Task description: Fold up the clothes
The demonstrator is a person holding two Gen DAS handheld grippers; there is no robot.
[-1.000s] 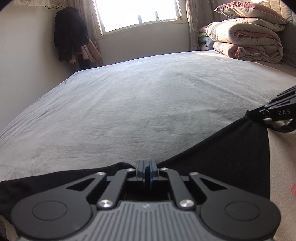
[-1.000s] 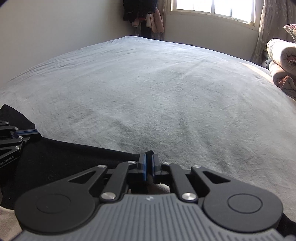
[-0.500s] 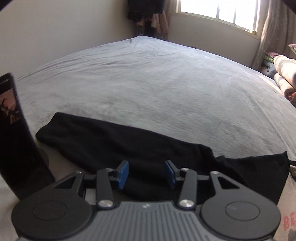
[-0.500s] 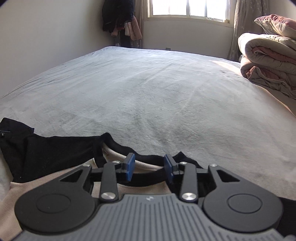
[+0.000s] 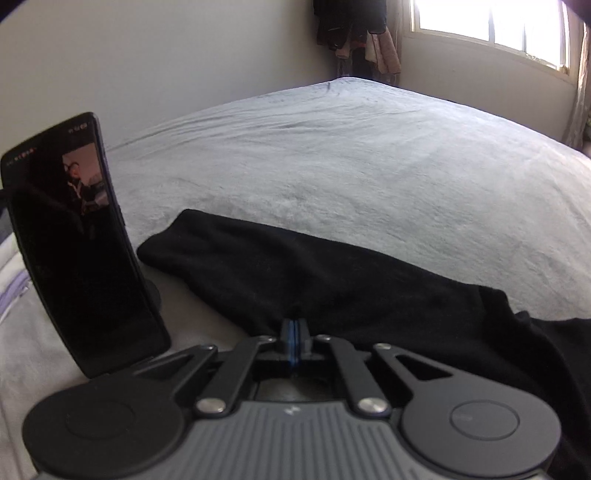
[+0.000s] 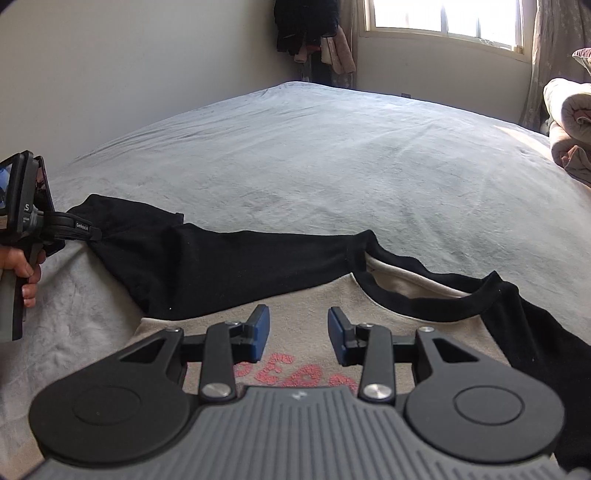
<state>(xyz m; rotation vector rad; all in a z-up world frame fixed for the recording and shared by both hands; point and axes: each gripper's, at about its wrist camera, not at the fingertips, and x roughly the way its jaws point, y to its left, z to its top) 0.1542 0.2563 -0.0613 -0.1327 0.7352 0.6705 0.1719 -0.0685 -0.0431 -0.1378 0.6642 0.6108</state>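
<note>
A beige shirt [image 6: 310,295] with black sleeves, a black collar [image 6: 424,295] and pink letters [image 6: 295,373] lies flat on the grey bed [image 6: 332,155]. My right gripper [image 6: 298,325] hovers open over the chest, its blue pads [image 6: 260,325] apart with nothing between them. The left black sleeve [image 5: 295,266] stretches out to the left across the blanket. My left gripper [image 5: 294,326] is shut on the sleeve's near edge. In the right wrist view the left gripper [image 6: 92,234] pinches the sleeve [image 6: 229,266] near its cuff, held by a hand [image 6: 22,269].
A dark phone [image 5: 81,240] stands upright on a stand just left of the left gripper. Folded quilts [image 6: 569,125] are piled at the bed's right side. Clothes [image 6: 310,29] hang in the far corner by the window. Open grey blanket lies beyond the shirt.
Both grippers, shut on the black fabric a second ago, let go. The left gripper swung left and has shut on the left sleeve. The right stays open and now sits over the chest.
</note>
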